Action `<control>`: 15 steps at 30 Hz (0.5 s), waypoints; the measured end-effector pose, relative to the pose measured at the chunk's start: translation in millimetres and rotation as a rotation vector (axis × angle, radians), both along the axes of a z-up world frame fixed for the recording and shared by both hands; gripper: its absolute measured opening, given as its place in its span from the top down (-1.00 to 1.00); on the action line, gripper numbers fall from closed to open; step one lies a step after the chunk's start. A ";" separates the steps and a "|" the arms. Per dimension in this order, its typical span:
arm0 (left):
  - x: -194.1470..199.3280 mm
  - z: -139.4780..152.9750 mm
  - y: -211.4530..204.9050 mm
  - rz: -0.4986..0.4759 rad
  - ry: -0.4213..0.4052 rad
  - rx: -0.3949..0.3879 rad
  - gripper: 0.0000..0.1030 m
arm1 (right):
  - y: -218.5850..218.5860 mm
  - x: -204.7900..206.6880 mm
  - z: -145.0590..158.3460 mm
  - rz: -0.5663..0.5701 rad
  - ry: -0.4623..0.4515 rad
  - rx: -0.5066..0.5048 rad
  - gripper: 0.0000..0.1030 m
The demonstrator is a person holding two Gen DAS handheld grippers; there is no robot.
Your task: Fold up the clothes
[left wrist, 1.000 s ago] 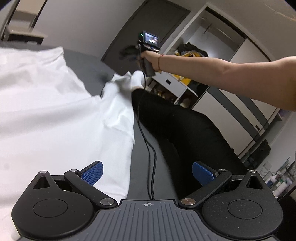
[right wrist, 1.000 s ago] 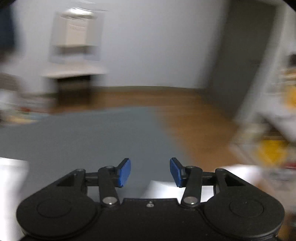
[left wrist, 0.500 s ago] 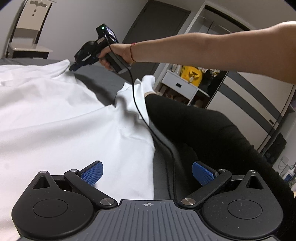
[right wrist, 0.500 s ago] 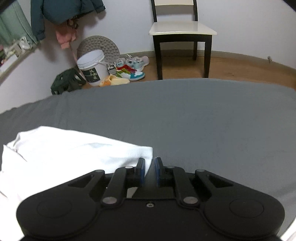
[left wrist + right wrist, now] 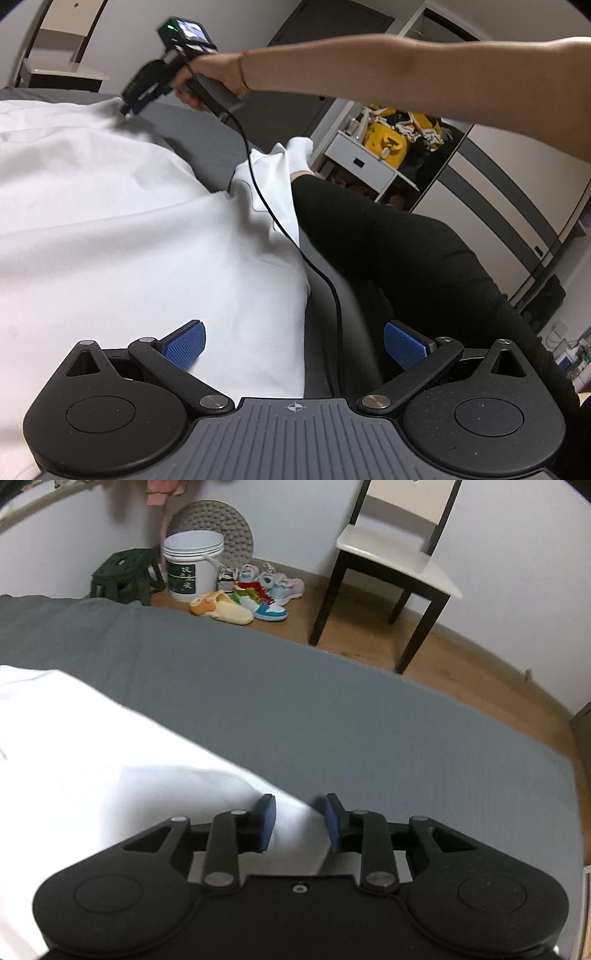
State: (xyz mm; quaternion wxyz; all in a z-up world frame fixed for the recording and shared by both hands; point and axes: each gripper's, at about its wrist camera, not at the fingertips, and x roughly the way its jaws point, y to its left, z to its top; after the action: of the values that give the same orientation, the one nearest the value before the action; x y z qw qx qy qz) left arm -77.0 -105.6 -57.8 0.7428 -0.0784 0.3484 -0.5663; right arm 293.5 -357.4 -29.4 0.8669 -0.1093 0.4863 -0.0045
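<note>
My left gripper is hovering spread wide over the white garment. My right gripper is sitting partly open, straddling its edge

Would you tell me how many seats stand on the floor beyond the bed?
2: a white-seated chair at right, a dark green stool at left; others may be hidden.
</note>
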 end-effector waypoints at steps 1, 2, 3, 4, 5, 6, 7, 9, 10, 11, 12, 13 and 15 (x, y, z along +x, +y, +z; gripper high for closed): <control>-1.6 0.0 -0.9 -0.005 -0.003 0.003 -1.00 | 5.3 2.3 0.0 0.004 0.000 -0.003 0.43; -3.4 0.1 -1.8 -0.010 -0.008 0.007 -1.00 | 8.4 3.5 1.9 0.004 -0.003 -0.001 0.43; -5.2 0.3 -2.6 -0.015 -0.013 0.011 -1.00 | 8.8 3.3 6.7 0.002 -0.018 0.020 0.37; -6.5 0.9 -3.9 -0.019 -0.019 0.014 -1.00 | 7.2 2.8 11.8 -0.003 -0.035 0.049 0.26; -7.6 1.3 -4.9 -0.024 -0.020 0.015 -1.00 | 1.0 0.9 17.8 -0.013 -0.057 0.083 0.20; -8.3 1.7 -5.3 -0.028 -0.020 0.014 -1.00 | -6.2 -2.0 24.1 -0.022 -0.075 0.099 0.12; -8.9 2.4 -5.5 -0.030 -0.022 0.011 -1.00 | -13.7 -4.9 29.8 -0.032 -0.090 0.107 0.09; -7.8 3.6 -3.4 -0.028 -0.023 0.003 -1.00 | -32.9 -10.6 34.6 -0.070 -0.082 0.078 0.09; -7.0 4.0 -2.5 -0.026 -0.021 -0.001 -1.00 | -43.0 -13.6 35.3 -0.091 -0.067 0.070 0.12; -6.2 4.3 -1.7 -0.024 -0.017 -0.005 -1.00 | -50.3 -16.9 34.1 -0.096 -0.047 0.077 0.15; -5.6 4.5 -1.0 -0.020 -0.014 -0.009 -1.00 | -52.9 -19.1 32.8 -0.078 -0.038 0.081 0.17; -5.5 4.8 1.6 -0.017 -0.012 -0.012 -1.00 | -52.5 -21.9 32.0 -0.048 -0.033 0.090 0.16; -4.9 4.5 3.7 -0.015 -0.007 -0.012 -1.00 | -39.0 -29.6 32.7 0.074 -0.042 0.134 0.13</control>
State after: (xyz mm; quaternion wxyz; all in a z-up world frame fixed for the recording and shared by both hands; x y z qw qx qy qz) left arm -81.9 -101.9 -53.3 0.7394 -0.0782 0.3428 -0.5742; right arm 263.9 -396.4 3.3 0.8820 -0.0686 0.4627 0.0578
